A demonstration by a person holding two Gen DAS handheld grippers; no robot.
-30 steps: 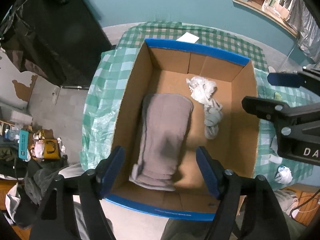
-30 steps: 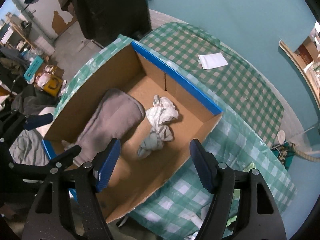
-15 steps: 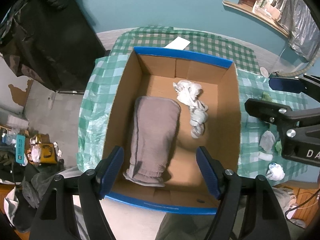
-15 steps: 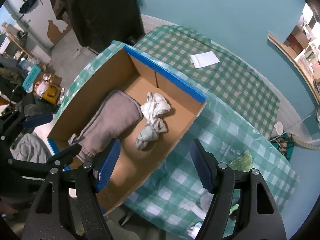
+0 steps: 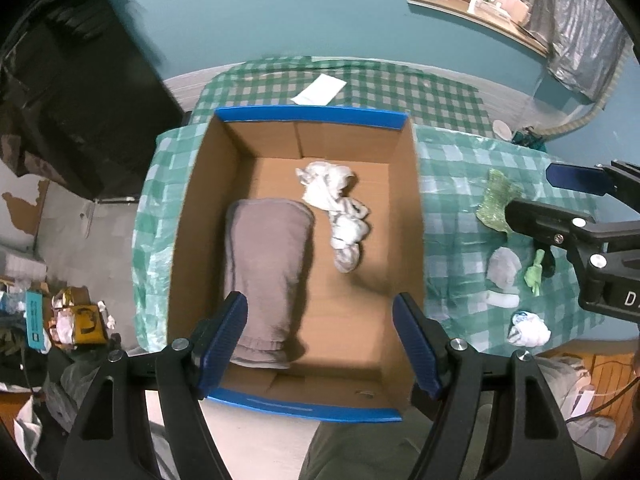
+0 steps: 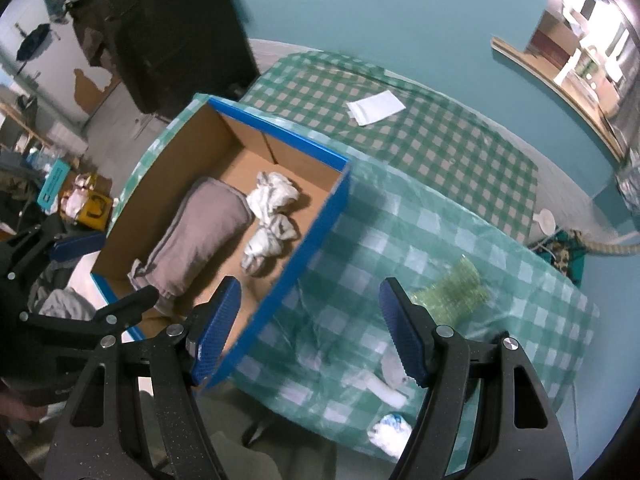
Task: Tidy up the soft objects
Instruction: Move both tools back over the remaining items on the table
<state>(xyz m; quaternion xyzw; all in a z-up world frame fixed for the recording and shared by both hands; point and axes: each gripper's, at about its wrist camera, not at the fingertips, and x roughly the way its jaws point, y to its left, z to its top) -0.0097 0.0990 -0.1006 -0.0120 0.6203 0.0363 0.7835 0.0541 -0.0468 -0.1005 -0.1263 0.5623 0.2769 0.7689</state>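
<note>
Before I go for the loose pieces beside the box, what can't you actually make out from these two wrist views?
- Small white and grey pieces, right wrist view: blurred, partly behind the right gripper finger.
- Grey piece, left wrist view: too small to identify.
- Green item, left wrist view: partly covered by the right gripper.
- Grey folded cloth, near end: behind the left gripper finger.
</note>
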